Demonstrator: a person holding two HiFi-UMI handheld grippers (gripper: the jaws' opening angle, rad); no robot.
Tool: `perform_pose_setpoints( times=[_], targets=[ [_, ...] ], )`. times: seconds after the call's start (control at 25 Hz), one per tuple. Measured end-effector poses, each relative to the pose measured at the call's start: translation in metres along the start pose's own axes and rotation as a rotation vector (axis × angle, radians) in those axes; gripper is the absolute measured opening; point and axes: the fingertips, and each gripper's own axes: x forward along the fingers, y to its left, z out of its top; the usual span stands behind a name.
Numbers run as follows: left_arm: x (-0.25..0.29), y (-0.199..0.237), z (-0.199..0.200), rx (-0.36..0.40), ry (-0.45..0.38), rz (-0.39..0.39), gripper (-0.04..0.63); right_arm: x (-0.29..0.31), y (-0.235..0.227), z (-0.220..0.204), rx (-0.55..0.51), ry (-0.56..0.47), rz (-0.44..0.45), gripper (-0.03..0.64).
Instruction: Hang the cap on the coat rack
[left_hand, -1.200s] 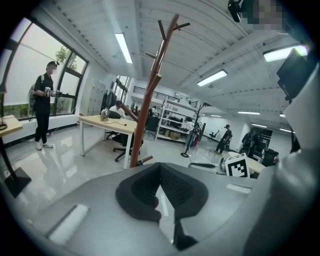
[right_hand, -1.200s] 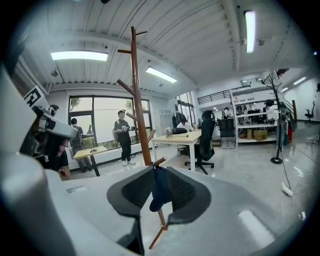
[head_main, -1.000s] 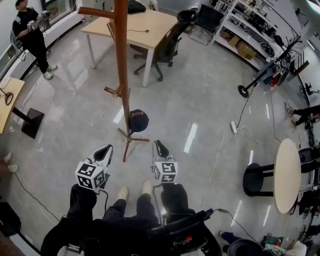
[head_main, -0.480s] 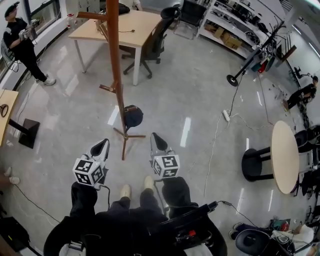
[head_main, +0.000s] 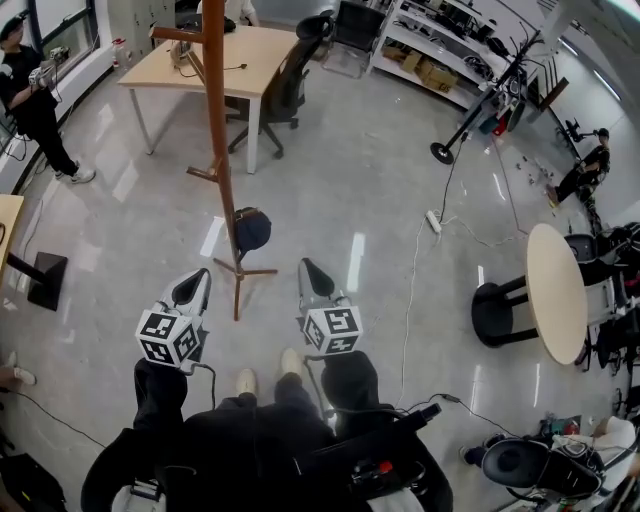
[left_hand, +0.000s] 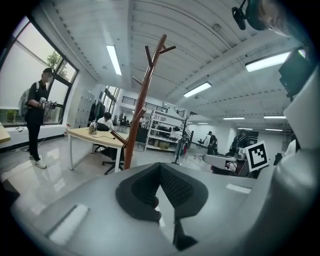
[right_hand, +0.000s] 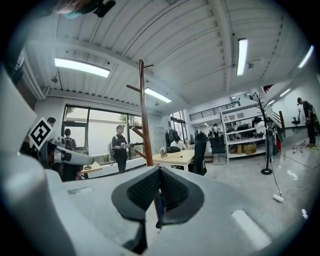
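The wooden coat rack (head_main: 216, 130) stands on the grey floor ahead of me, and it also shows as a coat rack (left_hand: 142, 102) in the left gripper view and a coat rack (right_hand: 143, 115) in the right gripper view. A dark cap (head_main: 252, 229) hangs on a low peg near its splayed feet. My left gripper (head_main: 196, 279) and right gripper (head_main: 309, 269) hover low in front of my knees, well short of the rack. Both are shut with nothing between the jaws, as the left gripper (left_hand: 160, 168) and right gripper (right_hand: 160, 172) also show up close.
A wooden table (head_main: 190, 62) with an office chair (head_main: 285, 85) stands behind the rack. A person (head_main: 30, 95) stands at the far left. A round table (head_main: 556, 290) is at the right, and a cable with a power strip (head_main: 433, 220) runs over the floor.
The rack and cap have drifted left and slightly up in the head view. The cap stays on its low peg. Both grippers keep their place in front of my legs.
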Motion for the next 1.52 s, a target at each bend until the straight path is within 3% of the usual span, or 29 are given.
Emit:
perform_pose_setpoints(
  times=[0.8, 1.52],
  targets=[
    [-0.021, -0.020, 0.028, 0.052, -0.040, -0.112, 0.000, -0.056, 0.023, 0.042, -0.020, -0.100, -0.075, 0.002],
    [-0.033, -0.029, 0.031, 0.081, -0.053, -0.166, 0.000, -0.081, 0.034, 0.045, -0.023, -0.123, -0.130, 0.002]
  ],
)
